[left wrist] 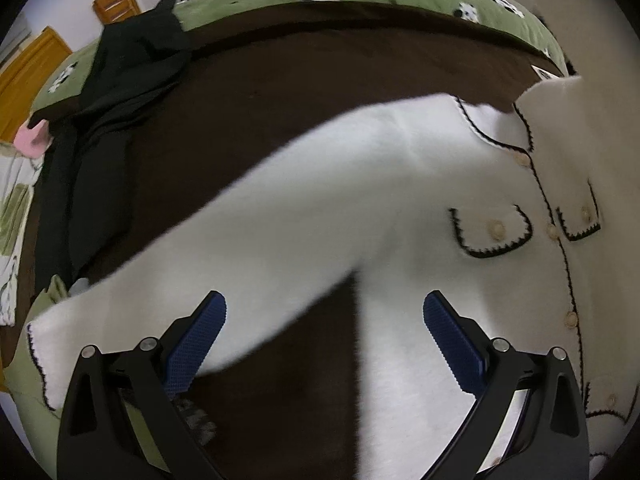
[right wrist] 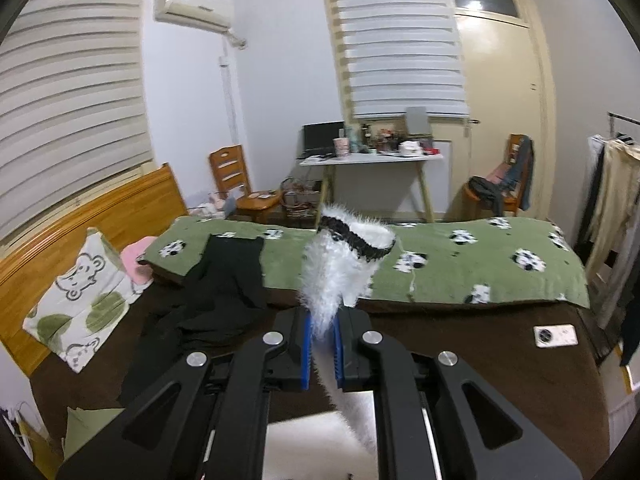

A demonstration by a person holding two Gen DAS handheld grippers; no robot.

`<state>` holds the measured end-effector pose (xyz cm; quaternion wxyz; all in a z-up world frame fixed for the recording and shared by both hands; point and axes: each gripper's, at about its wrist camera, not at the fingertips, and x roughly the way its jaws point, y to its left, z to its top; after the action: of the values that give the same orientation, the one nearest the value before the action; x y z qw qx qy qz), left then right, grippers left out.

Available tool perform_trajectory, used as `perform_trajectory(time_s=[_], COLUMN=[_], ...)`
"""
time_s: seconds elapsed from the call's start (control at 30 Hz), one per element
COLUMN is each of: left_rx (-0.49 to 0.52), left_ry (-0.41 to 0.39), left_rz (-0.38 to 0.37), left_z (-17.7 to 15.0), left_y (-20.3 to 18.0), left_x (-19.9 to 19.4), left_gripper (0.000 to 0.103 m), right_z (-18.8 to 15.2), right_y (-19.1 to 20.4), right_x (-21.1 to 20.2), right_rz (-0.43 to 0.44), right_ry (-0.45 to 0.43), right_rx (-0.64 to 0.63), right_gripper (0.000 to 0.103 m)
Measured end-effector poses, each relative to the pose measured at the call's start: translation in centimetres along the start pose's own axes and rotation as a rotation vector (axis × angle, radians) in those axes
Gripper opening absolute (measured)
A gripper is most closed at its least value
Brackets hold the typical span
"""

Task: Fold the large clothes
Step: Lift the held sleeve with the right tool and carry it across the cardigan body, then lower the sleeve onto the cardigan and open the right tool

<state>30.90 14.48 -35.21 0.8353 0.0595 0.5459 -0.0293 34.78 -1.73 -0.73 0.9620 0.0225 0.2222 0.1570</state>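
On the brown bed (left wrist: 260, 92) we judge a sleeve fold under way: the right claw (right wrist: 322, 344) pinches the fluffy white black-trimmed cardigan's (left wrist: 420, 184) cuff (right wrist: 352, 240), the left claw (left wrist: 324, 312) gapes empty, and next that sleeve must cross the body.

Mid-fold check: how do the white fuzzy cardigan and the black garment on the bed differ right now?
The white fuzzy cardigan with black scalloped trim lies spread out, one sleeve stretched flat; the plain black garment sits crumpled in a heap. The cardigan shows buttons and pocket flaps; no such details are visible on the black garment. The right gripper is shut on the cardigan's trimmed edge; nothing holds the black garment, and the left gripper is open. Both rest on the brown blanket.
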Motion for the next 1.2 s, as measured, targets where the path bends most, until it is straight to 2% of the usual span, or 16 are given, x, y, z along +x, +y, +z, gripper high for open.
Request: perform_trajectory(time_s=[0.23,0.37,0.57,0.8,1.0,1.13,1.2], left_rx=[-0.054,-0.080,-0.130,-0.277,-0.387,-0.456,-0.487], left_ry=[-0.017,-0.018,-0.017,-0.016,-0.018,-0.027,-0.027], left_rz=[0.011,0.006,0.022,0.053,0.147,0.235,0.260], left_z=[-1.8,-3.6,-6.7,-11.0,-14.3,-16.8,-17.7], left_y=[4.0,5.6,7.9,11.9,16.6,19.6,20.8], left_x=[-1.7,-2.2,-3.7,-7.0,-9.0,-10.1,-10.3], left_gripper=[0.097,0.097,0.097,0.097,0.097,0.097,0.097], right_z=[-0.6,-3.3,-7.4,-11.0,-18.8,-24.0,-26.0], right_y=[6.1,9.7,15.5,22.6,27.3,29.2,30.3], right_x=[4.5,7.8,10.1,11.2,12.9,14.9,15.6], right_rz=[0.109,0.180,0.272,0.391,0.497,0.590,0.602], right_ry=[0.043,0.112,0.169,0.230,0.370,0.496,0.526], right_rx=[-0.071,-0.108,-0.158,-0.235,-0.300,-0.233,-0.241], right_gripper=[0.009,0.009,0.009,0.009,0.009,0.009,0.009])
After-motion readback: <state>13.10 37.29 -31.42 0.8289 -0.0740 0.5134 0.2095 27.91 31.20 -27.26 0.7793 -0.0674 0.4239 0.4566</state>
